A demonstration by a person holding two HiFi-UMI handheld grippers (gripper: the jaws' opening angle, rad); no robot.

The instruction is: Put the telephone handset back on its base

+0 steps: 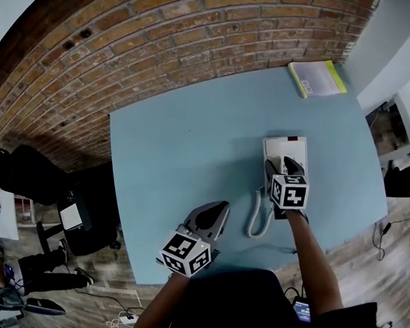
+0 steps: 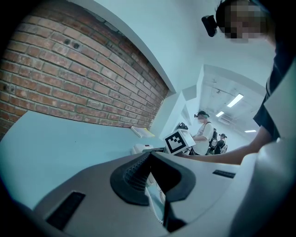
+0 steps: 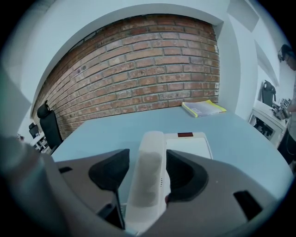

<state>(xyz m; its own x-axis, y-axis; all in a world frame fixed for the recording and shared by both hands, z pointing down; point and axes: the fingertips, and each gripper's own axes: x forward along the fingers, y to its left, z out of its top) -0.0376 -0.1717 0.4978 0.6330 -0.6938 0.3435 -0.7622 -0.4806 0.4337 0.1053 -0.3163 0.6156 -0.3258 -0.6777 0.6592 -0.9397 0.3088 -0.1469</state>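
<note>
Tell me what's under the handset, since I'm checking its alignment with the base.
The base shows just beyond the handset, to its right. What lies directly beneath is covered by the handset and the right gripper.

Readable text, numbers, brands: none.
- Right marker cube (image 1: 288,191), right of centre in the head view: black-and-white square code patterns, no characters.
- Left marker cube (image 1: 184,253), lower centre: likewise.
- Booklet (image 1: 317,79), upper right: cover print too small to read.
- Telephone base (image 3: 196,143): dark-red strip (image 3: 185,134) at its far edge, illegible.
</note>
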